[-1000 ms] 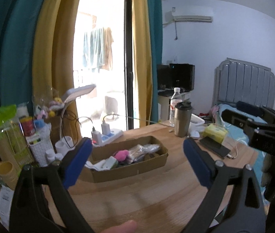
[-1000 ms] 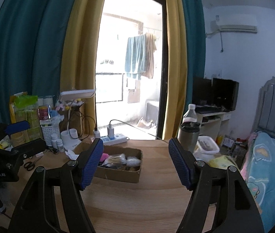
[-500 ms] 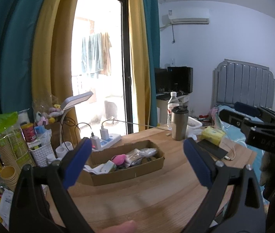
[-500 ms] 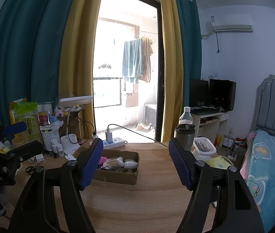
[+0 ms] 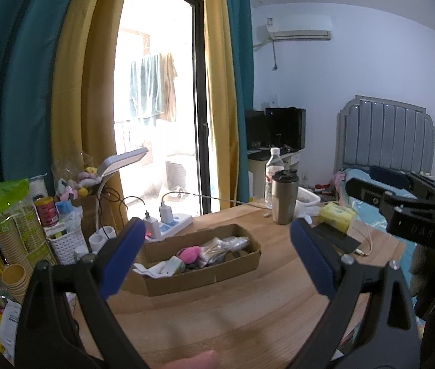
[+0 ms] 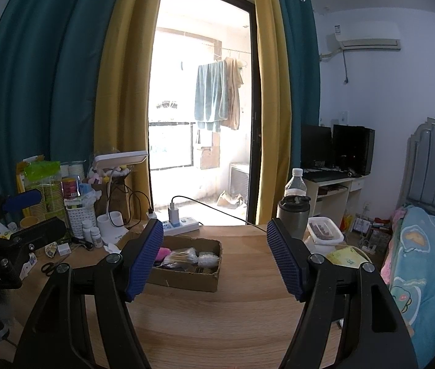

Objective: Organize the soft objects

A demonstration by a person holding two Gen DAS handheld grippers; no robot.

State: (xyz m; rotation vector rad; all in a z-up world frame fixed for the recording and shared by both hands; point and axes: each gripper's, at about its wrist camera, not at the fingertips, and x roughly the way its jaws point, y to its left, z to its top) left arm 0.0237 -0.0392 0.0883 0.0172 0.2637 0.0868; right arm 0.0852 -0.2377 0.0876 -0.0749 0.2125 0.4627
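I see bare table [image 6: 236, 316] between my tools and the box [image 6: 186, 272], an open lane from the near side. Behind the box a power strip [image 6: 182, 224] and cables crowd the far edge. Left stands clutter: basket [image 5: 67, 244], cups [image 5: 14, 240], lamp [image 5: 122, 160]. Right, a tumbler [image 5: 283, 196] and bottle [image 5: 274, 170] stand apart.

A cardboard box [image 5: 205, 272] sits on the wooden table [image 5: 248, 316], holding a plush toy [image 5: 189, 253] and wrapped items. Behind it lies a power strip [image 5: 171, 226]; a tumbler [image 5: 283, 196] and water bottle [image 5: 274, 172] stand to its right, a desk lamp [image 5: 116, 166] to its left.
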